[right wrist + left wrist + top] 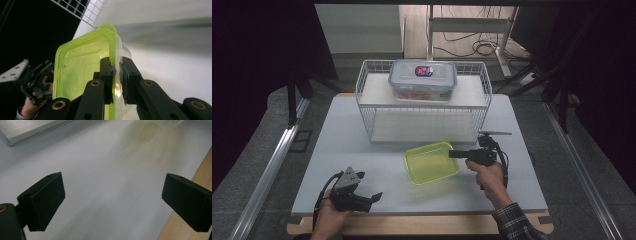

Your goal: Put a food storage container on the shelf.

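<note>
A yellow-green see-through plastic container (pixel 431 162) lies on the white table top (pixel 352 145), in front of the wire rack. My right gripper (pixel 452 153) reaches in from the right, level with the table, and is shut on the container's right rim. In the right gripper view the two pads pinch that thin rim (pixel 113 45) of the container (pixel 80 67), with the right gripper (pixel 117 68) holding it slightly tilted. My left gripper (pixel 377 196) rests near the front left edge, open. In the left gripper view its jaws stand wide apart over bare table (pixel 105 182), the left gripper (pixel 112 192) holding nothing.
A white wire rack (pixel 422 117) stands at the back middle, with a clear lidded box (pixel 422 79) on its upper shelf. The rack's lower shelf (pixel 27 128) shows in the left gripper view. The wooden table edge (pixel 200 172) runs close to the left gripper.
</note>
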Demonstrator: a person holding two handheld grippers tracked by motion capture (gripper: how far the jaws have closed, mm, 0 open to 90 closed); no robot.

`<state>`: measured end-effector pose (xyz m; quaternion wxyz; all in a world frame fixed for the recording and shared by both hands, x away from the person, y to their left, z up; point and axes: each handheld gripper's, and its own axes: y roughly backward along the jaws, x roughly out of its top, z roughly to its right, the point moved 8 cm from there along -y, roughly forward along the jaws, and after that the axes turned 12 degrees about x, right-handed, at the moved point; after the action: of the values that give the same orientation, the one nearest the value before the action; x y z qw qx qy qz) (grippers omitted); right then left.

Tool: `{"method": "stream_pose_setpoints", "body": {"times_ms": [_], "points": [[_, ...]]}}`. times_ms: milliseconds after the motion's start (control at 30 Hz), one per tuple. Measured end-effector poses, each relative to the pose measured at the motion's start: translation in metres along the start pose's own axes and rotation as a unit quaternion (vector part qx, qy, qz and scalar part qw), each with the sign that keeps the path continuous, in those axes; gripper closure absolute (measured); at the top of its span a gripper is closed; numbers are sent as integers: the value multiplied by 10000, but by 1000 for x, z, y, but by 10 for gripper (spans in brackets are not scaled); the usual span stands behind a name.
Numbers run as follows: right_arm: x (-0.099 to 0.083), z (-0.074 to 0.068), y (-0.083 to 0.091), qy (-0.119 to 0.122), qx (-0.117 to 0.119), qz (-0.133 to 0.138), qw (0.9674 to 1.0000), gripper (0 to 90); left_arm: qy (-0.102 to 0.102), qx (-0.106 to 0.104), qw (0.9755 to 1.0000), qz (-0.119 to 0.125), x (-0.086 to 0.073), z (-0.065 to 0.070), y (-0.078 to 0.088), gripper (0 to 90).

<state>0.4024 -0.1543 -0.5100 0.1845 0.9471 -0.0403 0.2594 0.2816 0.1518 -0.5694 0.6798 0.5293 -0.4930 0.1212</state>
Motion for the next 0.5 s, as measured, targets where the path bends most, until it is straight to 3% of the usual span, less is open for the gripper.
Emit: {"method": "stream_pose_setpoints", "body": {"times_ms": [500], "points": [[27, -43, 23, 192, 256, 334, 9989, 807, -5, 5, 10000, -41, 0, 0, 0, 45]]}}
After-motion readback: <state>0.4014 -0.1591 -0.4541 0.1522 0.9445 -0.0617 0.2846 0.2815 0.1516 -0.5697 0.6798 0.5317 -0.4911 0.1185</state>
